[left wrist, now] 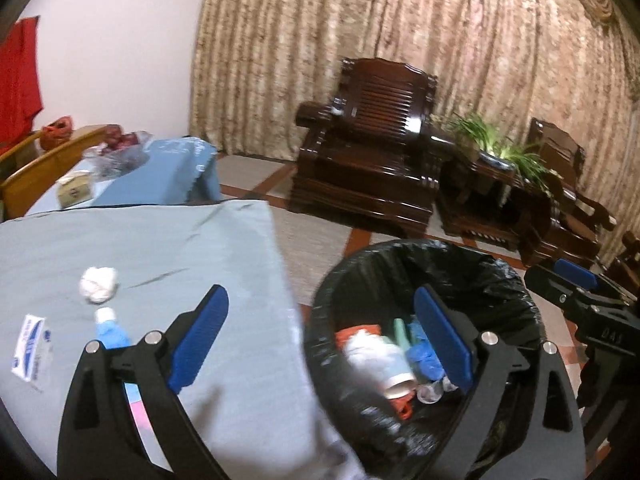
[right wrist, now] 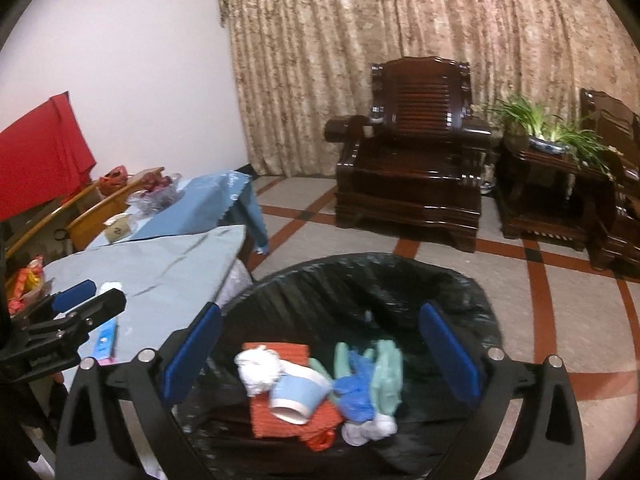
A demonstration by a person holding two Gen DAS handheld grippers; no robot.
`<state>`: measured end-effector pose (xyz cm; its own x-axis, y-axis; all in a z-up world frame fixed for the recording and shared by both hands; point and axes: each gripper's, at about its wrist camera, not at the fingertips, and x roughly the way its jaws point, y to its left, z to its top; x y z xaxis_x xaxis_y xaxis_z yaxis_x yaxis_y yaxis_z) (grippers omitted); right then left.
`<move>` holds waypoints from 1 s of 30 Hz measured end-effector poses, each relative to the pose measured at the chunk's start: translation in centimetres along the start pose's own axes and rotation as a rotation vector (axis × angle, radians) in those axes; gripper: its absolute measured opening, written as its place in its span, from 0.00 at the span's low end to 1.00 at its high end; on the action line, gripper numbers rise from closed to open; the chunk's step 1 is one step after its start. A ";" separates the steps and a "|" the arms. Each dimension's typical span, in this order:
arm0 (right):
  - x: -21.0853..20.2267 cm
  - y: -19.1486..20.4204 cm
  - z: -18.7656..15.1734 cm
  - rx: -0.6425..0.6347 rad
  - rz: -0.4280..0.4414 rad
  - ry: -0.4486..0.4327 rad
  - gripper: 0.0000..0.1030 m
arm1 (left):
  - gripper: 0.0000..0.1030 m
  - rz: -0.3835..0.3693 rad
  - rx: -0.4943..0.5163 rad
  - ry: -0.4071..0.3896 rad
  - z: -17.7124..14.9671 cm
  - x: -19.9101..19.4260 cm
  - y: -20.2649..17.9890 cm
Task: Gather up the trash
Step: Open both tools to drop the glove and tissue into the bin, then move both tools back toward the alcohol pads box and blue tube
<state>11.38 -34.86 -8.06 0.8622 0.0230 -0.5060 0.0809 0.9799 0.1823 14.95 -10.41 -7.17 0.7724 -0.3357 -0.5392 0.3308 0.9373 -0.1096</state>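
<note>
Black crinkly plastic lines the trash bin (right wrist: 360, 280), and you've parked it right against the edge of the surface (left wrist: 160, 248), which makes sense: short trip from cloth to bag. Your right gripper (right wrist: 320, 356) hangs straight over the bin mouth with its fingers spread wide and nothing between them. Your left gripper (left wrist: 320, 344) straddles the gap between the surface edge and the bin, fingers also wide apart and empty.

Inside the bag there's a soft pile: a crumpled white tissue (right wrist: 258, 368), a blue-and-white paper cup (right wrist: 298, 396) lying on its side, a flat orange-red woven-looking mat (right wrist: 280, 420), floppy blue and pale green gloves (right wrist: 368, 376).

Still out on the smooth grey-blue cloth: a balled-up white tissue wad (left wrist: 99, 284), a small white and blue tube-ish thing (left wrist: 110, 328) (blurry, could be a squeezed tube or a wrapper), and a flat printed packet (left wrist: 32, 348). I'd say the wad is your easiest next pinch since it's squishy and stands proud of the cloth.
</note>
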 end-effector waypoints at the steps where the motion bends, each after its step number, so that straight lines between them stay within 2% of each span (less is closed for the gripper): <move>1: 0.1 0.7 0.0 -0.005 0.013 0.002 0.94 | 0.89 0.013 -0.006 -0.005 -0.1 -0.6 0.6; 17: 1.9 11.8 -0.3 -0.107 0.132 0.008 0.94 | 0.89 0.192 -0.082 -0.038 -1.9 -7.1 10.9; 30: 6.5 21.2 -2.5 -0.210 0.201 0.074 0.94 | 0.89 0.303 -0.130 -0.024 -3.7 -7.9 18.7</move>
<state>17.42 -13.42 -9.57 0.8112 0.2275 -0.5386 -0.1995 0.9736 0.1107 12.99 10.12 -8.06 0.8381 -0.0406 -0.5441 0.0136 0.9985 -0.0535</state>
